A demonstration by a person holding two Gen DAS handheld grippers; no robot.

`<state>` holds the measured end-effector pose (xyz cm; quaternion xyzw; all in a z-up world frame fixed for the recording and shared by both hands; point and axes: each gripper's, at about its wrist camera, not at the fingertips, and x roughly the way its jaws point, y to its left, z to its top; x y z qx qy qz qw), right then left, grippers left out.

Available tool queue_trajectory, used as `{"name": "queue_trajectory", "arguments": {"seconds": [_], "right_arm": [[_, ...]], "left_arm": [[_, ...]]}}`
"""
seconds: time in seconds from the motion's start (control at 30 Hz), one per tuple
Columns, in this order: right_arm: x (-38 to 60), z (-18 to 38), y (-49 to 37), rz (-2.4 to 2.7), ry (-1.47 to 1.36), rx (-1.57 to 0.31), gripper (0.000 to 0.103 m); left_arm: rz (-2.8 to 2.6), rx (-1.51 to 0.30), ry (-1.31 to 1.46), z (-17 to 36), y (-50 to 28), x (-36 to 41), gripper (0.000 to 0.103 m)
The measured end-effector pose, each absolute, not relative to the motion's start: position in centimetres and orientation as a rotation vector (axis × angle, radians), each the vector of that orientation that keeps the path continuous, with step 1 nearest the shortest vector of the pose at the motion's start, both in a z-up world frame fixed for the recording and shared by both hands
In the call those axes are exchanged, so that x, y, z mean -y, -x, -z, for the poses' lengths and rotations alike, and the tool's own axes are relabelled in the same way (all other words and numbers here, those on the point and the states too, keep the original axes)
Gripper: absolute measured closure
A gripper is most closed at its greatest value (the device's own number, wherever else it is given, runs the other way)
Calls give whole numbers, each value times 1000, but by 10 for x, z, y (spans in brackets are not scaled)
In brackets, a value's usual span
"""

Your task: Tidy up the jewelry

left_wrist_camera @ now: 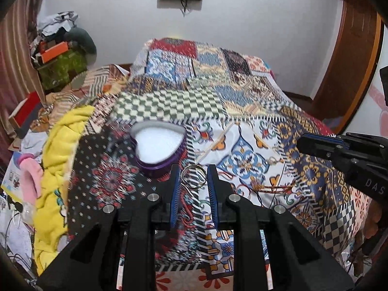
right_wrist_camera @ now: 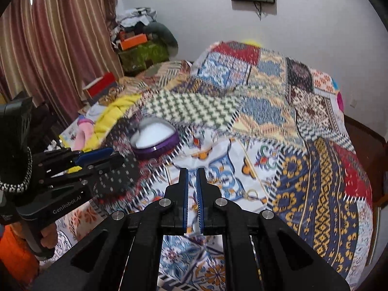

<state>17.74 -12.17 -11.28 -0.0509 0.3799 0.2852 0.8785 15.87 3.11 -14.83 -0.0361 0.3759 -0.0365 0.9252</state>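
left gripper (left_wrist_camera: 193, 178) low over the patchwork bedspread (left_wrist_camera: 242, 111), jaws parted about a bangle's width, bracketing a silver bangle (left_wrist_camera: 193, 176) at the tips. bangle edge right against the left pad, close to or touching the right one; hard to say whether actually pinched or merely framed, or whether lifted or lying on the cloth. from the right wrist view, bangle not made out; left gripper (right_wrist_camera: 114, 156) visible at 9 o'clock, blue pads showing.

heart-shaped purple box (left_wrist_camera: 158, 148) open at roughly 11 o'clock from the left gripper tips, just beyond them, white lining showing, resting on the dark flowered patch. same box (right_wrist_camera: 155, 140) seen from the right wrist at 10 o'clock of its fingers, near but apart.

right gripper (right_wrist_camera: 192, 181) hanging over the white-and-blue patch, jaws nearly together with a slim gap, nothing between them. in the left view right gripper (left_wrist_camera: 300, 143) at 3 o'clock, well off from the bangle.

red-and-gold cord bracelet (left_wrist_camera: 274, 189) lying on the cloth at 3 o'clock of the bangle, apart from it. a few thin wire rings (left_wrist_camera: 118, 127) at 10 o'clock of the box, too blurred to name. yellow blanket (left_wrist_camera: 58, 174) bunched along the bed's left edge.
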Motion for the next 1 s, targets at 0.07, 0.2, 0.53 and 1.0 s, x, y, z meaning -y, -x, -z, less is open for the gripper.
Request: {"name": "queue_trajectory", "arguments": {"seconds": [0.07,0.2,0.53,1.0], "right_arm": [[118,105,-178,-601,105,-770,97],[114,99,-181,-610,105,-764,97],[124,155,-188,-581,128,-985,54],[101,216,-183,-627,231,-1101,94]], "left_arm": [[66,-756,75,143,-157,-35,82],[46,-736,74,136,-158,-42,82],[38,-773,95,154,-160,-49,82],[31,-826,101,174,-163,-52,82]]}}
